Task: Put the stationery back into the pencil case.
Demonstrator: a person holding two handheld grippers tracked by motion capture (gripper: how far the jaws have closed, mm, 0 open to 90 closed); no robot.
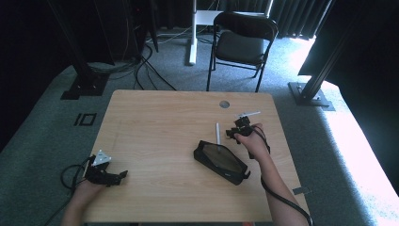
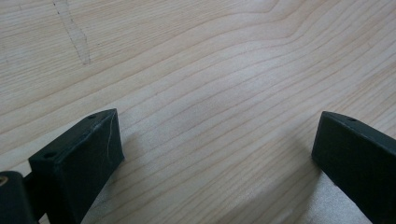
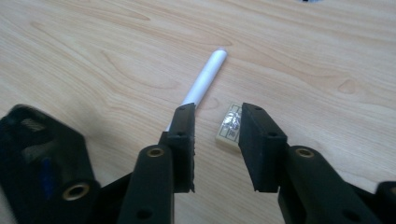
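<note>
the right gripper (image 3: 215, 140) stood low over the worktop (image 3: 93, 60), jaws parted a little and clamped on nothing. no earlier picture was on hand, so only its state was noted. just beyond the tips, in the gap between the jaws, a small pale block (image 3: 229, 128), perhaps an eraser, lay flat on the wood, with a printed label and a silvery patch on its top face; the print was too small to read. whether the right-hand jaw touched the block could not be told.

a white pen (image 3: 203, 84) lay on the worktop just beside the block, its near end hidden behind the left-hand jaw. no brand or writing could be read on its barrel. in the high view the pen (image 1: 217, 134) lay with one end at the open black case (image 1: 220, 160), and the right gripper (image 1: 238, 131) was just beside them near the worktop's right edge.

the left gripper (image 2: 215, 154) was released, jaws wide apart over bare wood. in the high view it (image 1: 120, 175) rested at the worktop's near left corner, well apart from the case. a black folding chair (image 1: 242, 40) stood beyond the worktop.
</note>
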